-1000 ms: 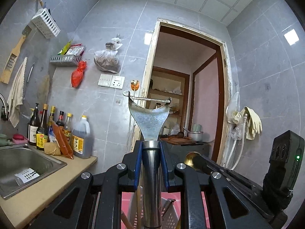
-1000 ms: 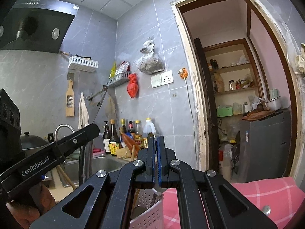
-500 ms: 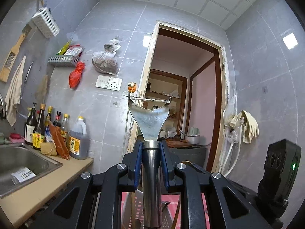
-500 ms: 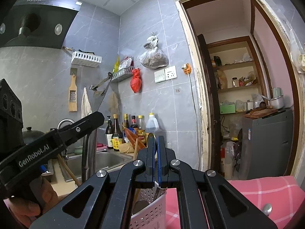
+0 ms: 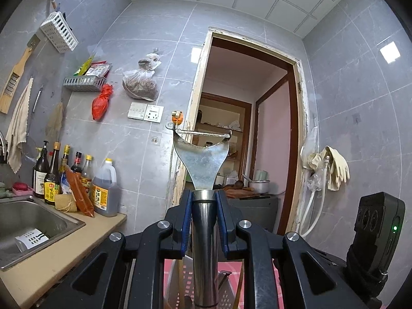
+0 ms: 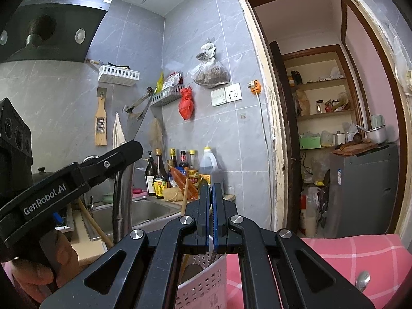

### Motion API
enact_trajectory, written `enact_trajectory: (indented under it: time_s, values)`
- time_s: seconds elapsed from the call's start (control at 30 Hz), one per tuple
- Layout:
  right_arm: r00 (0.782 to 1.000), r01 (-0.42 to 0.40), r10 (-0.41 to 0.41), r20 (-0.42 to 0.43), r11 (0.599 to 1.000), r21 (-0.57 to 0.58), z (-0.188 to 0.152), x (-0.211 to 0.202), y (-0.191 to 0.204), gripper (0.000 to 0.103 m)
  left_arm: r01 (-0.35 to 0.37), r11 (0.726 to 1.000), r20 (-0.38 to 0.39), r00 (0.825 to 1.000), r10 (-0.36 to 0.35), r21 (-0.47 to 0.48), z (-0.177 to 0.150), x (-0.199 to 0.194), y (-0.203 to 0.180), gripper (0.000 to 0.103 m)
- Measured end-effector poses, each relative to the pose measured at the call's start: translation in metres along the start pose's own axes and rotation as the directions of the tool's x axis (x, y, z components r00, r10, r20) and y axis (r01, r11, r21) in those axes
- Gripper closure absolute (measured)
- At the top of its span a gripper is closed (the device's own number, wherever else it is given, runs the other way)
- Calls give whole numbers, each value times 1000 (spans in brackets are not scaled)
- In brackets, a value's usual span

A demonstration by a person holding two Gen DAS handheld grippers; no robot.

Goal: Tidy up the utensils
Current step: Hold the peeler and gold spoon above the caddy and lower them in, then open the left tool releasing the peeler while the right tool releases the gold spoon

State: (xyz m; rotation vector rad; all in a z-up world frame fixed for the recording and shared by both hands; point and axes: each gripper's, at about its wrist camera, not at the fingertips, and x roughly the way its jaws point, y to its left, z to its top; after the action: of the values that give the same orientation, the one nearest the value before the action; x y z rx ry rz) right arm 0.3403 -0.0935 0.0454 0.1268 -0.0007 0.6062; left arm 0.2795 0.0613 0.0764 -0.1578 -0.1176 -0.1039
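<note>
My left gripper (image 5: 204,198) is shut on the steel handle of a Y-shaped metal peeler (image 5: 202,159), which stands upright with its serrated blade on top. The right wrist view shows the left gripper (image 6: 134,152) at the left, a hand around its grip, holding the peeler (image 6: 122,200) above the sink's edge. My right gripper (image 6: 211,190) is shut on a thin brass-edged utensil (image 6: 205,184), seen edge-on between the pads. Just below it stands a white perforated utensil basket (image 6: 206,283) holding wooden sticks (image 6: 185,195).
The basket rests on a pink checked cloth (image 6: 334,257), where a loose spoon (image 6: 362,280) also lies. A steel sink (image 5: 31,221) is at the left with sauce bottles (image 5: 103,190) on the counter behind it. An open doorway (image 5: 244,141) is straight ahead.
The brass head of the utensil in my right gripper has dropped out of the left wrist view, behind the left fingers. Both hands have otherwise barely shifted, and both grips are unchanged.
</note>
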Motion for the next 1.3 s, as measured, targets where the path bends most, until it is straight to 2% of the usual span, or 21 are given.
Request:
enact_trajectory:
  time_s: [0.33, 0.67, 1.3]
  values:
    - [1000, -10, 10, -24, 1000, 12, -7, 1, -4, 100, -12, 1000, -25, 1000, 13, 20, 2, 0, -2, 85]
    - [999, -13, 14, -48, 1000, 12, -8, 3, -6, 100, -32, 995, -131, 990, 43, 91, 8, 8, -7, 85]
    - [997, -13, 16, -80, 999, 45, -13, 4, -13, 100, -25, 997, -182, 983, 38, 71, 9, 9, -2, 82]
